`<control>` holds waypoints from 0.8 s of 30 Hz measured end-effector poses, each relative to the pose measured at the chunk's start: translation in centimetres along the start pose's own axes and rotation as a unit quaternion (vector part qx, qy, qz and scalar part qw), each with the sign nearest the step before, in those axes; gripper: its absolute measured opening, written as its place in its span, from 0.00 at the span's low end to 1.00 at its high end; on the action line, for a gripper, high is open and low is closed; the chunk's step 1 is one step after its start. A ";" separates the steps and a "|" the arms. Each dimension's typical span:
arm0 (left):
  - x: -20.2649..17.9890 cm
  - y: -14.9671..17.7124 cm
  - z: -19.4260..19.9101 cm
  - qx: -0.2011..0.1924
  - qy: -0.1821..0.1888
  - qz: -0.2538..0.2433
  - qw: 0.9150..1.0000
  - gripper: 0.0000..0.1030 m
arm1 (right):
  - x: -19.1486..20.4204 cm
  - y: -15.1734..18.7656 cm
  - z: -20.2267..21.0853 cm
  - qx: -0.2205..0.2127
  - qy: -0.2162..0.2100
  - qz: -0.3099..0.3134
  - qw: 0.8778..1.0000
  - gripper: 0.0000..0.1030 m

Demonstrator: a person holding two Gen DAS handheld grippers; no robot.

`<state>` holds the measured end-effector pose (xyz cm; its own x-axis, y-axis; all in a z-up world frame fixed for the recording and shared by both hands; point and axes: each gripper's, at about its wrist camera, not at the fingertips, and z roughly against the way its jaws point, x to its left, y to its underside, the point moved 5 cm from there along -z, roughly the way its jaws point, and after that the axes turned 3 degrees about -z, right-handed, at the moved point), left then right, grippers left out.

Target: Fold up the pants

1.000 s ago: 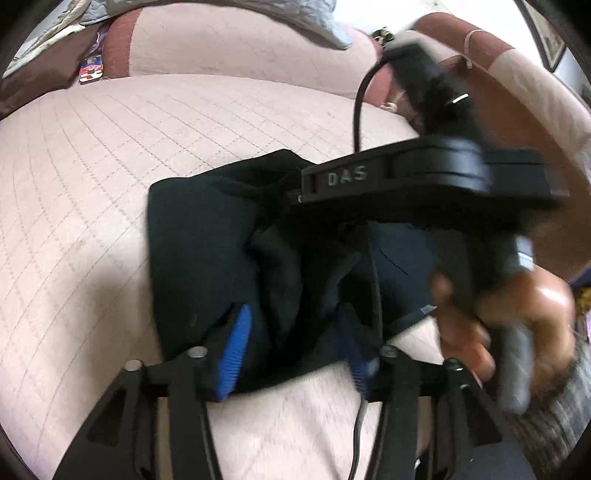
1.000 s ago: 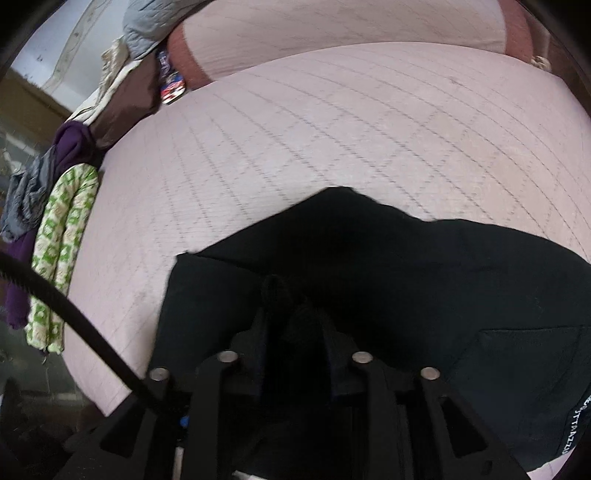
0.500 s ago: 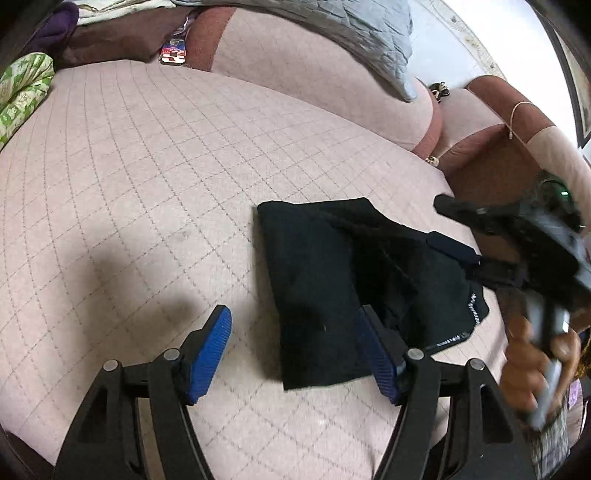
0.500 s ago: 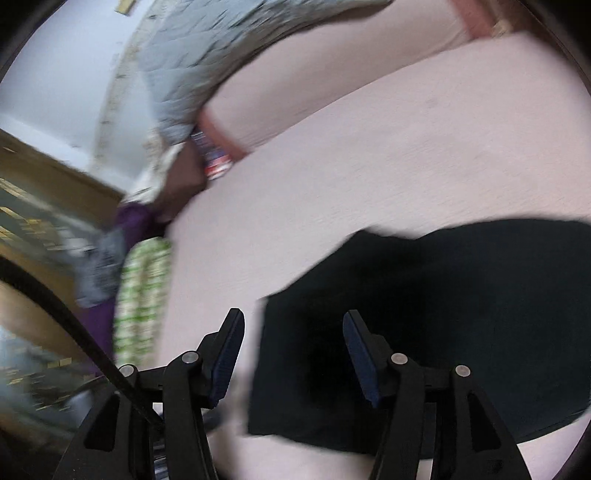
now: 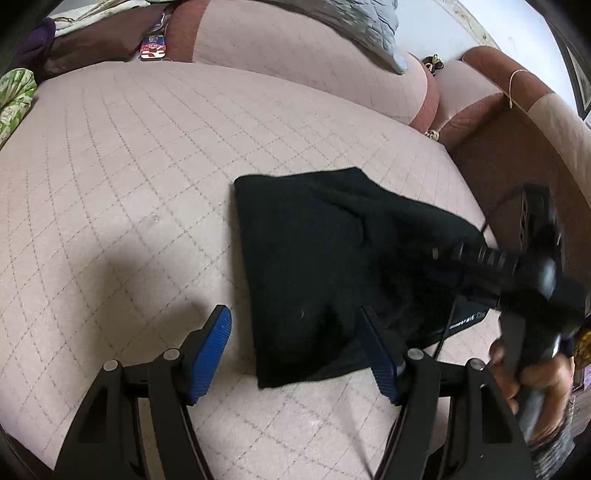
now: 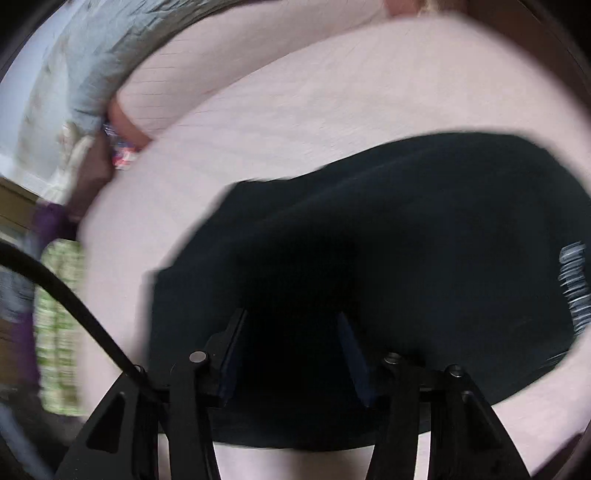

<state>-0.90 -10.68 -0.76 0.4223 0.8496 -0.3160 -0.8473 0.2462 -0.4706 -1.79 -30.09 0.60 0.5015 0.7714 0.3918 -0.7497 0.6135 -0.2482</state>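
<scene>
since a second ago both grippers have let go of the black pants [image 5: 314,266] and pulled back from them, and the jaws of both have just been opening, the right then easing a little closer again.

left wrist view: the left gripper [image 5: 295,345] hangs spread above the quilted pink cushion [image 5: 129,166], nothing between its blue pads [image 5: 212,343]; the near left corner of the folded pants lies in the gap below, untouched. the pants rest as a dark bundle on the cushion's right half. the right gripper [image 5: 443,258] reaches over their right side, blurred, in the person's hand [image 5: 532,373]. a grey pillow [image 5: 354,22] leans on the backrest.

right wrist view: blurred. the right gripper [image 6: 291,339] stands partly apart just over the pants [image 6: 406,240]; dark cloth fills the gap, and i cannot tell whether the pads touch it.
</scene>
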 end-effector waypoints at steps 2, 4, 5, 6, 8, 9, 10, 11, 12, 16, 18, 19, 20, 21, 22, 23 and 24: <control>-0.1 -0.3 -0.1 -0.003 -0.002 -0.005 1.000 0.67 | -1.0 -0.2 0.7 -0.001 -0.028 -0.021 0.999 0.53; -0.4 -0.7 -0.1 -0.008 -0.003 -0.012 1.000 0.67 | -1.5 -0.8 2.5 -0.033 -0.050 -0.039 0.997 0.53; -0.5 -0.8 -0.2 -0.009 -0.004 -0.014 1.000 0.67 | -0.8 -1.2 3.5 -0.043 -0.088 -0.037 0.994 0.53; -0.7 -0.9 -0.4 -0.010 -0.004 -0.017 1.000 0.67 | 0.1 -1.5 3.9 -0.036 -0.135 -0.040 0.989 0.53; -1.0 -0.7 -1.1 -0.003 -0.007 -0.022 1.000 0.67 | 1.8 -1.5 3.7 0.004 -0.235 -0.056 0.970 0.53; -1.0 -0.4 -1.5 0.001 -0.010 -0.024 1.000 0.67 | 2.6 -1.5 3.3 0.022 -0.264 -0.063 0.962 0.53; -1.1 -0.2 -2.0 0.006 -0.015 -0.026 1.000 0.67 | 3.4 -1.4 2.6 0.037 -0.282 -0.070 0.956 0.53; -1.0 0.2 -2.7 0.014 -0.020 -0.028 0.999 0.67 | 4.0 -1.1 1.6 0.053 -0.292 -0.075 0.952 0.53; -1.0 0.5 -3.1 0.019 -0.021 -0.028 0.999 0.67 | 4.1 -0.7 0.8 0.062 -0.289 -0.075 0.952 0.53; -0.9 1.2 -4.1 0.019 -0.030 -0.042 0.998 0.67 | 2.1 0.8 -3.6 0.078 -0.213 -0.084 0.970 0.45; -1.2 1.0 -4.3 0.023 -0.036 -0.052 0.998 0.68 | 1.2 1.0 -4.5 0.070 -0.236 -0.103 0.964 0.38; -1.2 0.9 -4.3 0.025 -0.035 -0.053 0.998 0.68 | 1.2 1.1 -4.3 0.072 -0.239 -0.104 0.963 0.38; -1.1 0.7 -4.2 0.031 -0.032 -0.049 0.998 0.68 | 1.2 1.1 -3.7 0.065 -0.234 -0.097 0.965 0.38; -1.0 0.6 -4.0 0.036 -0.032 -0.044 0.998 0.68 | 1.0 1.1 -2.8 0.053 -0.224 -0.086 0.969 0.41; -0.7 0.5 -3.6 0.040 -0.034 -0.036 0.998 0.68 | 0.8 0.9 -1.8 0.036 -0.208 -0.070 0.975 0.47; -0.5 0.4 -3.2 0.039 -0.035 -0.032 0.998 0.68 | 0.6 1.0 -0.3 0.012 -0.189 -0.048 0.981 0.56; -0.4 0.2 -2.5 0.035 -0.037 -0.031 0.998 0.68 | 0.4 0.6 0.8 -0.003 -0.182 -0.037 0.983 0.57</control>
<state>-0.41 -12.10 -2.79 0.4516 0.8632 -0.2257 -0.8422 0.3289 -0.4271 -2.38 -29.50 1.32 0.3662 0.6136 0.6996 -0.7138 0.6676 -0.2119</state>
